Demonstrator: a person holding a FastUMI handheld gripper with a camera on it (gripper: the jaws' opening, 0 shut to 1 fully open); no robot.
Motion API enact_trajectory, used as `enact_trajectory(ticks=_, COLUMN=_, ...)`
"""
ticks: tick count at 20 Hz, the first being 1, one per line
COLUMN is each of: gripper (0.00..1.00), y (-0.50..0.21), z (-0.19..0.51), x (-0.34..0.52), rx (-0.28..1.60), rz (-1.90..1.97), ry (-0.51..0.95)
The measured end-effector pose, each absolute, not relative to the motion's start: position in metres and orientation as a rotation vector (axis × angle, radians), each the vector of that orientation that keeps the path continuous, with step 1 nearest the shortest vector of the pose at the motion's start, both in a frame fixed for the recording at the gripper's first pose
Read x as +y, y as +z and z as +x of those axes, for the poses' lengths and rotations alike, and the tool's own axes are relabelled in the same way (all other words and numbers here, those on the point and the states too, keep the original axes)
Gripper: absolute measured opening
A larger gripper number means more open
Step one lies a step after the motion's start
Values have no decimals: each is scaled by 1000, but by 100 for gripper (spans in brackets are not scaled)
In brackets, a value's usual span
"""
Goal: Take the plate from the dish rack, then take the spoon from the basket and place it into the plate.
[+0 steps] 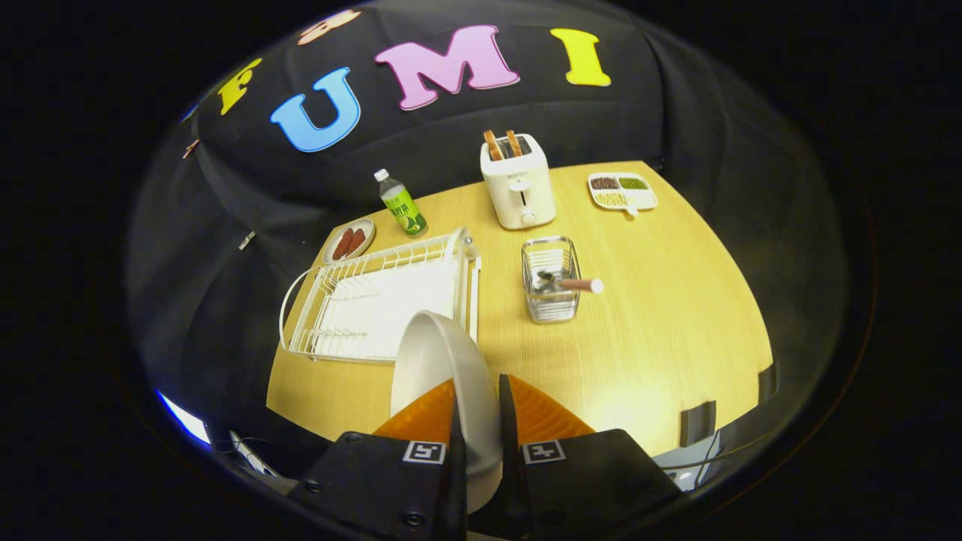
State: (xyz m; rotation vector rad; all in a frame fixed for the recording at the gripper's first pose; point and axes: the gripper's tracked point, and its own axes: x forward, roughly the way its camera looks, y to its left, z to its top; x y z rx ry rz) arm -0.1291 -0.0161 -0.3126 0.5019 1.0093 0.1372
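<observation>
A white plate (440, 361) stands on edge between my fingers, lifted above the table's near side, with my gripper (478, 406) shut on its rim. Just beyond it and to the left lies the white wire dish rack (376, 297), holding nothing. Further off to the right of the rack stands a small wire basket (551, 282). A spoon (571, 284) with a brown, white-tipped handle lies across the basket's top, its bowl inside.
A white toaster (517, 184) with two slices of toast stands behind the basket. A green-labelled bottle (401, 203) and a small dish of sausages (349, 240) sit behind the rack. A divided snack tray (621, 190) lies at the far right. Wooden table (661, 315).
</observation>
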Motion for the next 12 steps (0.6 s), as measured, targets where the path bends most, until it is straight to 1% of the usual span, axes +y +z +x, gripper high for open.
enact_trajectory(ticks=6, gripper=22, y=-387, z=-160, x=-13, rx=1106, rz=597, ry=88)
enact_trajectory(ticks=12, gripper=22, y=-428, z=-155, x=18, rx=1129, rz=725, ry=115)
